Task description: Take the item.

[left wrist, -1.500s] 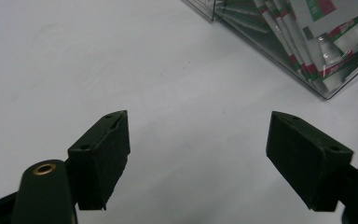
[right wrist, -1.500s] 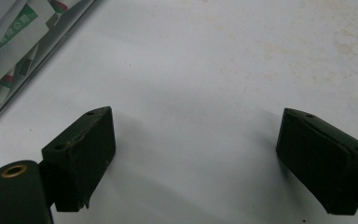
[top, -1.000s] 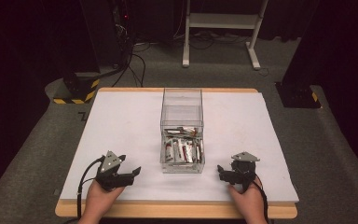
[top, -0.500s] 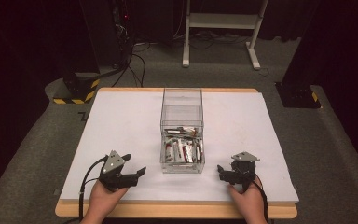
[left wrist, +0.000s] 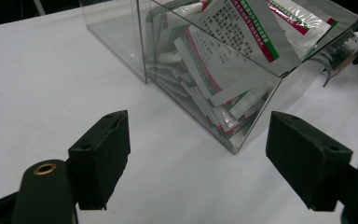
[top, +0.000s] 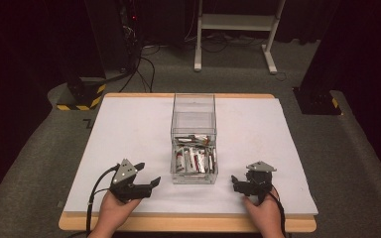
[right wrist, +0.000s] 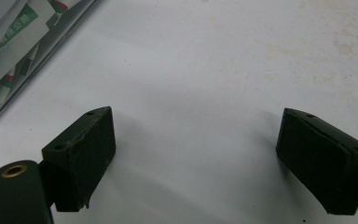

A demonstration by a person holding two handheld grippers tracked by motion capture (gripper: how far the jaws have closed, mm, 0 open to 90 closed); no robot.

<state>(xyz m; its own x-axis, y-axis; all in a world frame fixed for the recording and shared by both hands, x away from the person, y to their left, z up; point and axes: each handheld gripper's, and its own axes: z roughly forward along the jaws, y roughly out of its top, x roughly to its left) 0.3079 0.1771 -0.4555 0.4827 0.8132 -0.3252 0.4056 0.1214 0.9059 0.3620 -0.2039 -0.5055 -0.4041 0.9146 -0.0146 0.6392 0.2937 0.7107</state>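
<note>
Work has barely begun, by the look of it: the packets (top: pixel 194 159) all lie heaped in the near end of the clear box (top: pixel 193 106), which stands lengthwise at the middle of the white table (top: pixel 129 129), and none lies out on the tabletop. The left gripper (top: pixel 148 176) hovers just beside the box's near left corner, angled toward it, jaws wide and empty; in the left gripper view the box's corner sits between the two pads (left wrist: pixel 100 156), farther off, with the packets (left wrist: pixel 223 60) pressed against the wall. The right gripper (top: pixel 236 183) rests low near the box's right side, jaws likewise spread wide with nothing between them, bare table beneath its pads (right wrist: pixel 81 151). I judge that everything is left to do: reaching in, gripping a packet and lifting it out.
</note>
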